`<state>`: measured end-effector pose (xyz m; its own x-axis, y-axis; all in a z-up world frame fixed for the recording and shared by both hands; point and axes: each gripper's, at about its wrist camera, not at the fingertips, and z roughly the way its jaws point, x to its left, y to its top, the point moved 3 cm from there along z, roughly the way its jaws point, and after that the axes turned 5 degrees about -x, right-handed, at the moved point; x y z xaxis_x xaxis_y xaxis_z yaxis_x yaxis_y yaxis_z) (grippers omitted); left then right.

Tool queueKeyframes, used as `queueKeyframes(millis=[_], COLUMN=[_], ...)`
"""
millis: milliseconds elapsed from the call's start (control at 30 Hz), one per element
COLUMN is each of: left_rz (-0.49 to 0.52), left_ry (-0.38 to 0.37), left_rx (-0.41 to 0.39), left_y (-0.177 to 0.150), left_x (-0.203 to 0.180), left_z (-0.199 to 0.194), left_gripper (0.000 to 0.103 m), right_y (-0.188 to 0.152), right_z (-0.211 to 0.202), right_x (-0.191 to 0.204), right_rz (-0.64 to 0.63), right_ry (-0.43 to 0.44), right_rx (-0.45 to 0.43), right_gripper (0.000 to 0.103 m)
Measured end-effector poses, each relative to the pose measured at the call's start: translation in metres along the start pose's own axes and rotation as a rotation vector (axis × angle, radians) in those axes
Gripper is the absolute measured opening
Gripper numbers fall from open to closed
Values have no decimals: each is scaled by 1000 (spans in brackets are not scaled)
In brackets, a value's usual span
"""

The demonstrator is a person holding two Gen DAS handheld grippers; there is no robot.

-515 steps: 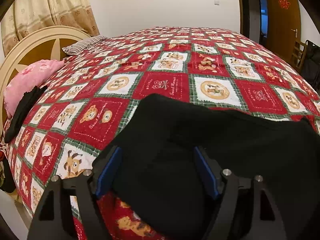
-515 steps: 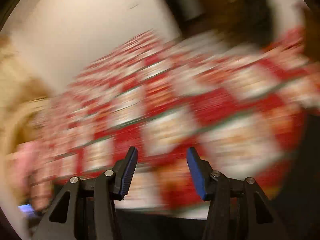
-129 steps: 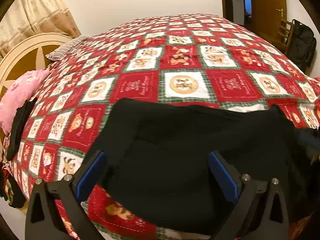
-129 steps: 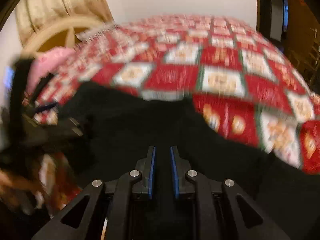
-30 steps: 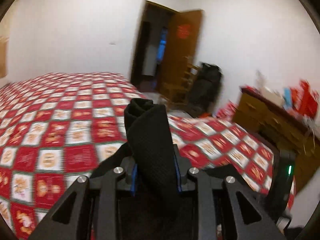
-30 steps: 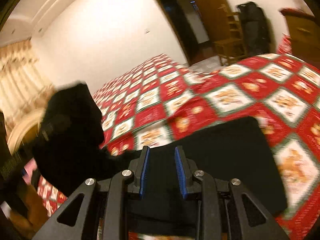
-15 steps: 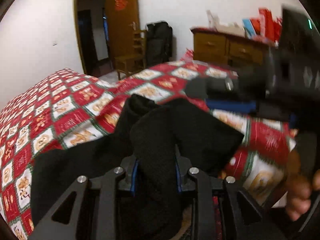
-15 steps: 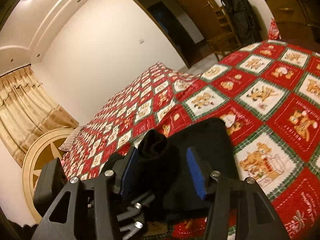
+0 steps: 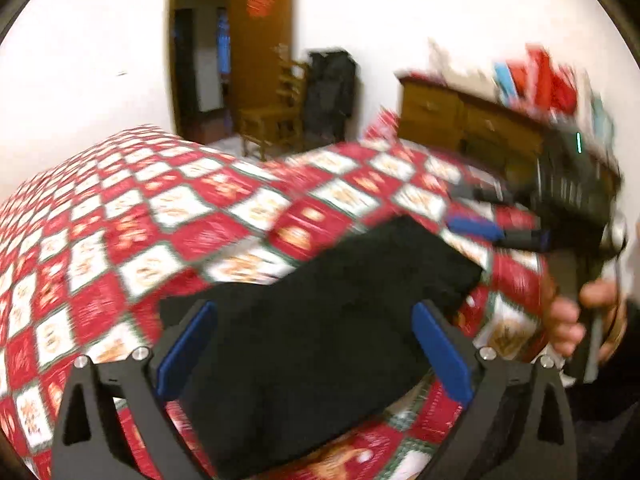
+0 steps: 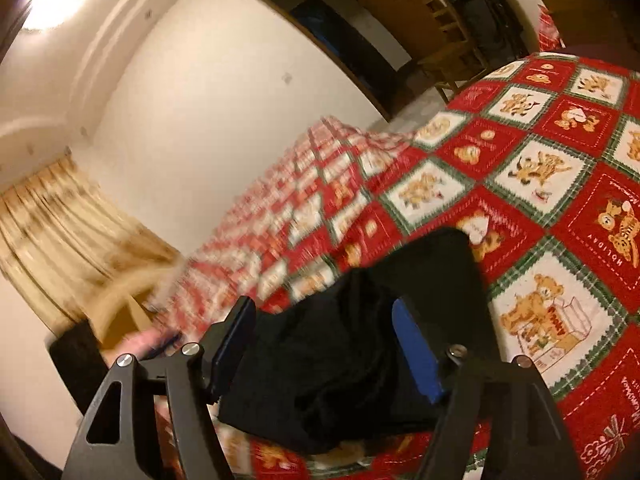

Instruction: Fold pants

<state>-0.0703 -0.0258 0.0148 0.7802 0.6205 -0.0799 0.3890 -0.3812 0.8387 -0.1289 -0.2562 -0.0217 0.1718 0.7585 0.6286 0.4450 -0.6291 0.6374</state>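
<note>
The pants (image 9: pixel 328 320) lie on the bed (image 9: pixel 192 216) as a compact black bundle, several layers deep, near the bed's edge on the patterned quilt (image 10: pixel 560 184). In the left wrist view the bundle reads as a flat, roughly rectangular slab with one squared end toward the far right; in the right wrist view its top layer shows loose creases

State of the tongs:
- Left tongs (image 9: pixel 314 344): the jaws have just been opening and now stand wide apart. The pants lie between and below the blue pads, which do not press on the cloth
- Right tongs (image 10: pixel 326 344): the jaws have just been opening and stand apart. Cloth lies between them, but we see no pad pressing on it. The left wrist view shows the same tool off to the right, held in the person's hand (image 9: pixel 576 320), clear of the bundle

Handling, as we judge it:
- The fabric looks soft and limp, light, and matt rather than slippery. It will sag and unfold if lifted by one layer only
- It is not fragile; a firm clamp should do no harm
- Take hold at a folded edge or corner so that all layers enter the jaws together, one tool at each end of the same edge
- Avoid pinching the quilt beneath, which lies in direct contact with the bundle
</note>
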Motion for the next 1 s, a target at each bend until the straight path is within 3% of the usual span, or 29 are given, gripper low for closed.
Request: queueKeyframes(millis=[67, 167, 300, 367, 400, 433, 533, 667, 800, 900, 1000], left_rz=[-108, -256, -390, -433, -448, -455, -449, -438, -409, -387, -354], left_ry=[79, 224, 341, 363, 372, 377, 395, 396, 426, 446, 449], left_rx=[-38, -7, 33, 50, 59, 67, 89, 104, 78, 62, 52], left_y=[1, -10, -30, -39, -42, -44, -46, -44, -34, -24, -18], left_x=[35, 78, 115, 125, 128, 128, 128, 125, 120, 114, 103], left_z=[-8, -6, -3, 2, 6, 7, 17, 21, 19, 21, 29], left_gripper=[102, 101, 101, 101, 101, 101, 101, 101, 101, 101, 101], right_y=[-10, -30, -54, -63, -65, -64, -56, -46, -26, -18, -19], right_z=[11, 27, 35, 39, 39, 39, 37, 25, 4, -6, -4], right_x=[7, 18, 36, 42, 44, 43, 38, 53, 74, 71, 46], right_rz=[-87, -257, -405, -505, -532, -536, -496, -519, -589, -645, -637], right_ry=[-75, -236, -266, -333, -358, -360, -312, -249, -242, -287, -347], right_rx=[28, 61, 57, 64, 65, 66, 82, 55, -50, -84, -49], right_gripper=[72, 72, 72, 67, 54, 39, 21, 18, 18, 18, 18])
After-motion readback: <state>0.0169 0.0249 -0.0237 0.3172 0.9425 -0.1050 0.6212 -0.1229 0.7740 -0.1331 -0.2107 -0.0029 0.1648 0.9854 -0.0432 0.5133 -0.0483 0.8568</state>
